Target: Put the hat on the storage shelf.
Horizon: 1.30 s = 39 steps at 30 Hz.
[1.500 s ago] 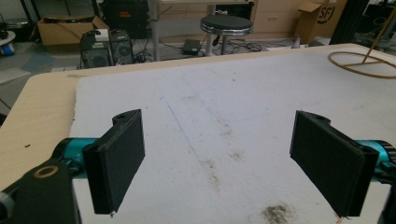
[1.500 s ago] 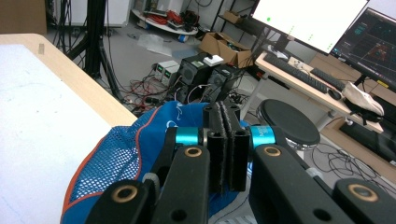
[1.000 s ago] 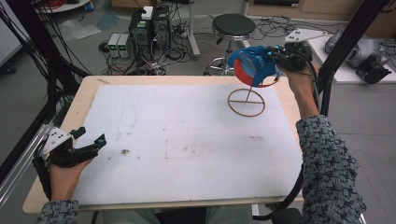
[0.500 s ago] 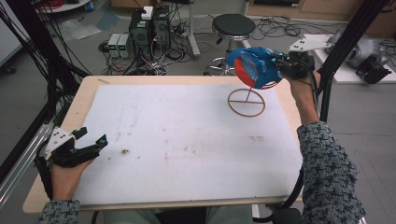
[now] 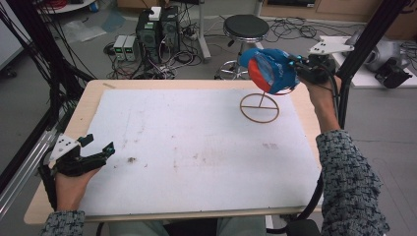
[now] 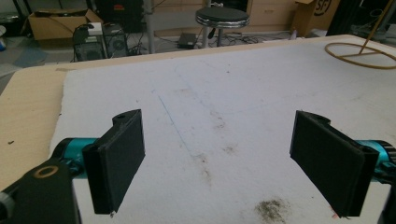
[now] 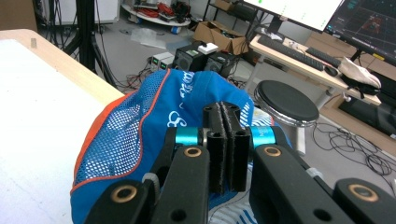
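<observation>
A: Where is the cap, and which way does it face?

B: The blue and orange cap (image 5: 269,70) hangs above the table's far right corner, over the far edge. Its orange-lined opening faces left and toward the person; its long axis runs roughly left to right, away from the right gripper (image 5: 295,67).

A: And that gripper's jaws?

B: Pressed together on the cap's fabric, as the right gripper view shows (image 7: 226,140). The forearm reaches up along the right edge, hand raised off the table.

A: What lies under it?

B: A wooden ring stand (image 5: 259,107) on the white mat (image 5: 196,147), just below the cap. The rest of the mat is bare.

A: The other hand?

B: The left gripper (image 5: 96,153) rests low at the near left corner, jaws wide apart with nothing between them, pointing right across the mat.
</observation>
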Each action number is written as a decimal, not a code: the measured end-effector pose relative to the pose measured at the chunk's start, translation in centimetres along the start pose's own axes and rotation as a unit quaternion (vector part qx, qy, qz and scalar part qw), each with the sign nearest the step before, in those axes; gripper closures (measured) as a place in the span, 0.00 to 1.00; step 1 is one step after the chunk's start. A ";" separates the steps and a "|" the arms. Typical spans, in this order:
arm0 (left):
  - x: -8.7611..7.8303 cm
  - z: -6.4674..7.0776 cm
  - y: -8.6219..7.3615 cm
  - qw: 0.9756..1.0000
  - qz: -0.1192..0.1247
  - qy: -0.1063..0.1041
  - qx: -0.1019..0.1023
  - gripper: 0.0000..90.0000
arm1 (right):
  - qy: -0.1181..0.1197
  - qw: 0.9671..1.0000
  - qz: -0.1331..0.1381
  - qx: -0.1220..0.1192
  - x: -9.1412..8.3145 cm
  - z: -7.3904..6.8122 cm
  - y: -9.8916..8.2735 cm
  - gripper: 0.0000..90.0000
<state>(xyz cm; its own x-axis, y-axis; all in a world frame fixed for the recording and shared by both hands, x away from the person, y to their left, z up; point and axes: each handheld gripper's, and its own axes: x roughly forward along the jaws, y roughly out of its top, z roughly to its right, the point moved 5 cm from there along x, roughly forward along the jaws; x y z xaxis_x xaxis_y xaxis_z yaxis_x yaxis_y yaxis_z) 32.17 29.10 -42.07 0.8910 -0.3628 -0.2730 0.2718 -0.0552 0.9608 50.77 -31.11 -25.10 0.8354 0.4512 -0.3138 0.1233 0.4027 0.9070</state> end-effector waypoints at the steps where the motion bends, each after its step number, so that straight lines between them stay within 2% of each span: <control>1: -0.1 -0.1 0.0 1.000 0.000 0.001 0.000 0.20 | 0.001 1.000 -0.002 0.000 0.2 -0.1 -0.1 0.99; 4: -0.1 -0.2 0.0 1.000 0.001 0.002 -0.002 0.20 | 0.002 1.000 -0.006 -0.006 1.0 -0.5 -0.5 0.99; 8: -0.1 -0.3 -0.1 1.000 0.000 0.002 -0.003 0.20 | -0.001 1.000 -0.004 0.001 1.7 -0.8 -0.9 0.99; 11: -0.1 -0.3 -0.1 1.000 0.001 0.002 -0.004 0.20 | -0.004 1.000 -0.003 0.007 1.8 -0.8 -1.0 0.99; 19: 0.0 -0.2 -0.1 1.000 0.000 0.001 -0.004 0.20 | -0.011 1.000 0.015 -0.004 2.4 -1.1 -0.7 0.97; 22: -0.1 -0.3 -0.1 1.000 0.001 0.003 -0.003 0.20 | -0.014 1.000 0.015 0.004 2.4 -1.1 -0.7 0.96; 24: -0.1 -0.3 -0.1 1.000 0.002 0.003 -0.005 0.20 | -0.014 1.000 0.013 0.007 2.3 -1.0 -0.9 0.90; 34: -0.1 -0.2 -0.1 1.000 0.000 0.000 -0.003 0.20 | -0.018 1.000 0.013 0.019 1.8 -0.7 -1.0 0.78; 38: 0.0 -0.2 -0.1 1.000 0.000 -0.001 -0.001 0.20 | -0.023 0.999 0.018 0.025 1.4 -0.5 -1.0 0.71; 39: 0.0 -0.1 -0.1 1.000 0.000 -0.001 -0.002 0.20 | -0.025 0.999 0.020 0.027 1.2 -0.4 -0.9 0.67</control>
<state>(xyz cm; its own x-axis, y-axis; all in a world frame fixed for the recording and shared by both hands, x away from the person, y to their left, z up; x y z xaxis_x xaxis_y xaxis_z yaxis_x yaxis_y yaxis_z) 32.20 29.23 -42.15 0.8905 -0.3646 -0.2720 0.2725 -0.0512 0.9608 51.48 -30.66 -26.42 0.8659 0.4255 -0.2631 0.1159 0.3410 0.9329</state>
